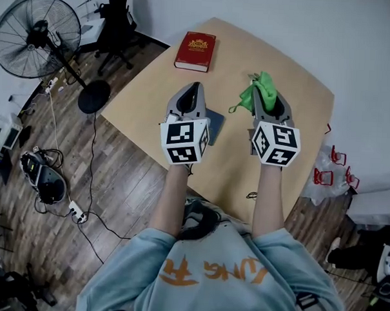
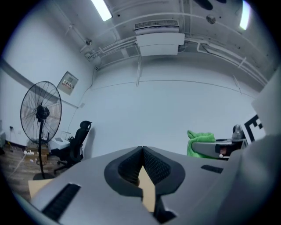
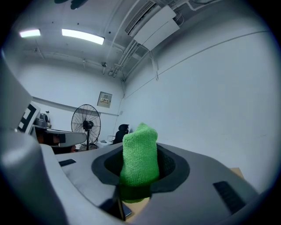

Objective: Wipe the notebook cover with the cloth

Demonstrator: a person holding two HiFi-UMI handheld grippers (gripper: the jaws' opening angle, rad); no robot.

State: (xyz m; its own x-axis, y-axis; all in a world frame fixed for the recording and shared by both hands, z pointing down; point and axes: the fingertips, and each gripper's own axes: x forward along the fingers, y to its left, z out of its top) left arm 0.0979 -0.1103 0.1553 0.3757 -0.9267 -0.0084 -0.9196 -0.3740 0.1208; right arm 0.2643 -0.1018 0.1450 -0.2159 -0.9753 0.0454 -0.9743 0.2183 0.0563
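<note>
— So, what are your two grippers doing?

— My left gripper (image 1: 195,88) is pinched closed, tips touching, and nothing is in it. My right gripper (image 1: 269,100) is squeezing the green cloth (image 3: 139,154). The cloth sticks up out of the jaws like a fat thumb. Both grippers hang side by side above the table (image 1: 146,95).

— And where is the notebook?

— A blue notebook (image 1: 215,123) lies flat on the table. I only see one corner of it, peeking out beside my left gripper. The cloth is up in the air and is not touching it.

— Is there anything I can read?

— Not really. A red book (image 1: 195,51) lies near the far edge of the table, well apart from the grippers. It has a gold mark on its cover, too small for me to read. The person's shirt (image 1: 215,275) has orange letters that I can't make out. The cubes (image 1: 183,140) on the grippers show black and white squares.

— Anything else around?

— A big fan (image 1: 37,38) and a black chair (image 1: 117,19) stand on the wood floor past the table.
</note>
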